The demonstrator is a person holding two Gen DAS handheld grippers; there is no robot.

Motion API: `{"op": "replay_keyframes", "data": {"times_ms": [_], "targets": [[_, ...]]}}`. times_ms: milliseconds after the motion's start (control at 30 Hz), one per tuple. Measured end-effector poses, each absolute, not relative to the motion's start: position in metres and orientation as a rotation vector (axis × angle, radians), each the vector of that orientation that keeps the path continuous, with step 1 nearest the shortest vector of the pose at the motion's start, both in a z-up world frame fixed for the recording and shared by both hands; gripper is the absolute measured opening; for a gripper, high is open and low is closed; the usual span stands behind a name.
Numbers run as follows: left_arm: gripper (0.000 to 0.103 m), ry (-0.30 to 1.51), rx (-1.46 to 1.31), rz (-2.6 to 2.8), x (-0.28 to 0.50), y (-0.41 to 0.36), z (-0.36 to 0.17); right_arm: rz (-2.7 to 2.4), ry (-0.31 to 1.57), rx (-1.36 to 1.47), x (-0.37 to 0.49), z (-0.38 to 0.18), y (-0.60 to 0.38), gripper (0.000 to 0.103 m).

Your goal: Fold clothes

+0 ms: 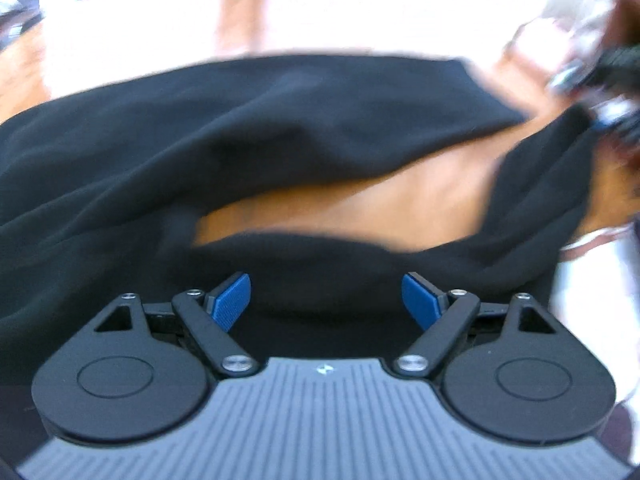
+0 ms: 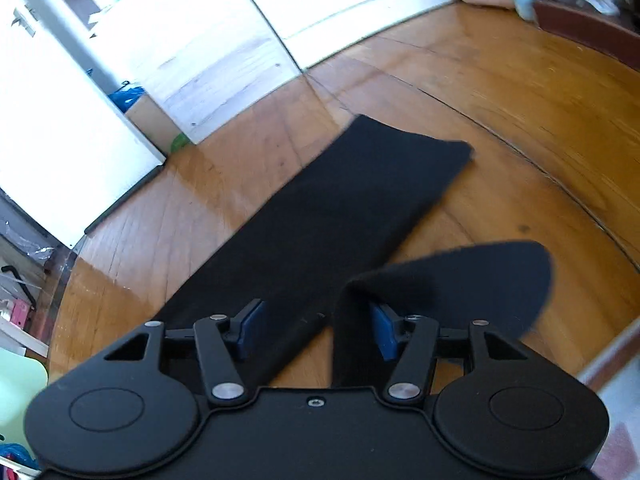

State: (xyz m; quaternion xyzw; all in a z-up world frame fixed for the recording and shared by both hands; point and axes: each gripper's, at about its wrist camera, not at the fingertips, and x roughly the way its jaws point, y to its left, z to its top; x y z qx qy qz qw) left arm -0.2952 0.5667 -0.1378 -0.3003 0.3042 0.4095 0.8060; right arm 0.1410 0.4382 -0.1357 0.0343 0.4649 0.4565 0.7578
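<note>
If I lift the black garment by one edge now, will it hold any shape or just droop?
The black garment will probably droop: it already lies in soft folds and sags between bunched parts. It looks thick, so likely weighty. On the wooden floor, with its glossy sheen, it may slide when pushed. Both grippers, left and right, stand open.

Black garment (image 1: 240, 140), soft knit, rumpled; one long leg (image 2: 320, 216) flat on wooden floor (image 2: 500, 92), other end lifted.
</note>
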Motion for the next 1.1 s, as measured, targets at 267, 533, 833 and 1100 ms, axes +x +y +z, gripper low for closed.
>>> {"op": "replay_keyframes", "data": {"times_ms": [267,533,833,1100], "targets": [[0.083,0.695,-0.553,0.642,-0.240,0.533,-0.143,0.964,1.130,0.097,0.114,-0.159,0.336,0.061],[0.085,0.775,-0.590,0.583,-0.220,0.519,-0.165,1.057,1.388,0.243,0.099,-0.226,0.355,0.062],[0.086,0.866,-0.430,0.652,-0.217,0.504,-0.165,1.139,1.041,-0.026,0.050,-0.185,0.395,0.011],[0.012,0.901,-0.246,0.783,-0.220,0.501,-0.160,1.262,0.604,-0.327,-0.009,-0.103,0.423,0.011]]}}
